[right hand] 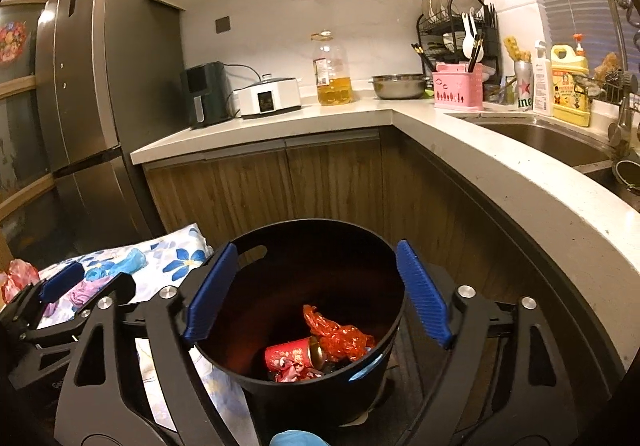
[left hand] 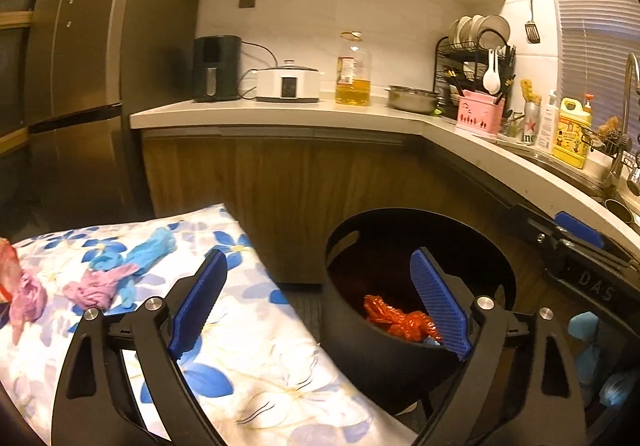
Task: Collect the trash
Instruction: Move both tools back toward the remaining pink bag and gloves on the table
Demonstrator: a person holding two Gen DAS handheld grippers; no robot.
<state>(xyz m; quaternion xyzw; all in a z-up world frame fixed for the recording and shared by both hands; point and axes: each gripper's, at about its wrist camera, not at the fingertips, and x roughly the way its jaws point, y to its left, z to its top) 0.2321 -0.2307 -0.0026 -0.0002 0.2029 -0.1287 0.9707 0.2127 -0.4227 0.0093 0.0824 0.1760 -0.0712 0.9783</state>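
A: Where was the trash?
B: Some lay in the black bin: a crumpled red bag and a red can. Blue gloves and pink wads lay on the floral cloth.
A: And the grippers?
B: The left gripper and right gripper both stood spread wide, empty, the right above the bin.

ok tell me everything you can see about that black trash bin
The black trash bin is a round, matte, plastic-looking tub standing upright on the floor beside the floral cloth, below the counter. It is open-topped, with a slot handle cut near its rim. Inside lie a crumpled red plastic bag, a red can and paper scraps. The right tongs hover open above it.
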